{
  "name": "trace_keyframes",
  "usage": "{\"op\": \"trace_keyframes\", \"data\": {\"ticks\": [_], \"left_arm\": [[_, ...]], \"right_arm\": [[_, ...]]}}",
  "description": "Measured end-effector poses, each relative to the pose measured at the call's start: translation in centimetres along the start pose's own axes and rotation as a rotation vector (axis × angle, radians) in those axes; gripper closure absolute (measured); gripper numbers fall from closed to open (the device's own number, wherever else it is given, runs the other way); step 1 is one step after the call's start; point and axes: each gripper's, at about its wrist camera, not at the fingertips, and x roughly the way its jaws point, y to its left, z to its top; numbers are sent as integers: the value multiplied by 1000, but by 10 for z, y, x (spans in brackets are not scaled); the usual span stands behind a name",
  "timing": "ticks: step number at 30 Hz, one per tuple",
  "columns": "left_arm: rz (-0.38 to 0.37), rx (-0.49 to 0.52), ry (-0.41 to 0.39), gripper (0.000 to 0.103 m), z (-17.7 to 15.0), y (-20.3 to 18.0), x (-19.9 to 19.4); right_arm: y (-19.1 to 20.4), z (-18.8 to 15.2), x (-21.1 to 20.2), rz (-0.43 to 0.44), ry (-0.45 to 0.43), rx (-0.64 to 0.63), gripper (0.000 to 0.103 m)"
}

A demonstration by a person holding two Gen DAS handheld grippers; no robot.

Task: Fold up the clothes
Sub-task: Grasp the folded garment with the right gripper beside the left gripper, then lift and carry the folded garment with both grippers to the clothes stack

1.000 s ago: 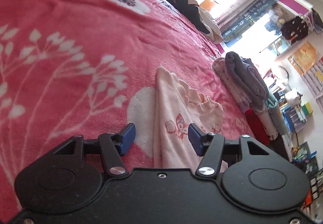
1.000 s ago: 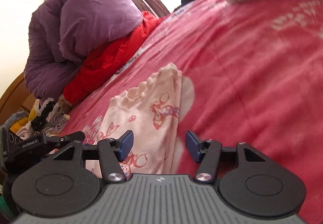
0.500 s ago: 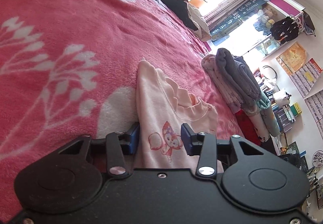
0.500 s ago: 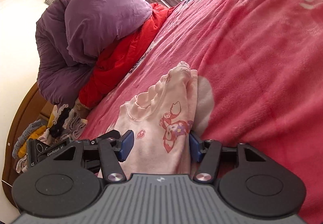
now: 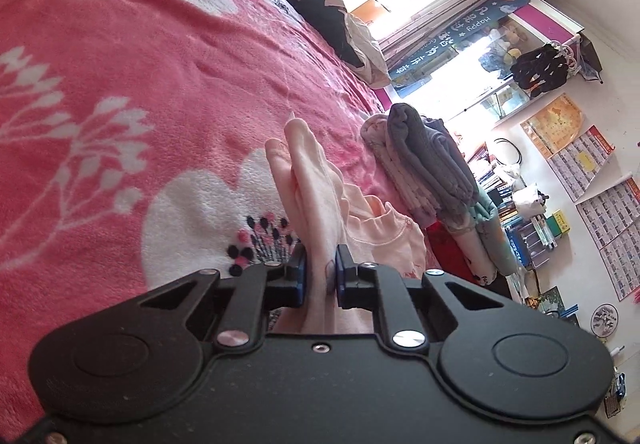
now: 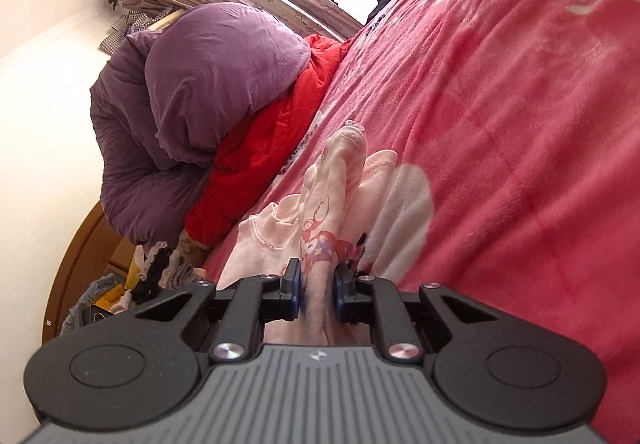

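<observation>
Both the left gripper [image 5: 320, 271] and right gripper [image 6: 317, 286] have jaws clenched on the pink garment [image 5: 310, 180], stretching lengthwise away from them

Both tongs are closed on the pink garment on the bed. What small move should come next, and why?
Probably lift both together and carry the pinched edge across. The left tongs and right tongs each clamp a bunched fold of the pink garment, while its collar part lies flat on the pink blanket, ready to be covered.

My pale pink top [image 5: 316, 200], printed with cartoon figures, is pinched into a raised ridge [image 6: 332, 200], the rest lying crumpled on the bed.
</observation>
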Motion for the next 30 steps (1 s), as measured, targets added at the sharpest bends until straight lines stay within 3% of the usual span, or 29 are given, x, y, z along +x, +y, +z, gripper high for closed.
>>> {"op": "trace_keyframes", "data": {"ticks": [8,15,23,30], "left_arm": [[-90,-11,14,92,-16,-55,9],[-161,3,55,92,-8,-116,53],[-267,-6,118,92,26,-202,144],[-354,-6,203,92,48,-286,249]], "right_arm": [[13,8,-71,29,-72,11,85],[10,39,-135,23,-165,4,85],[-4,116,-193,8,-290,7,85],[-41,215,-253,-52,-397,54,85]]}}
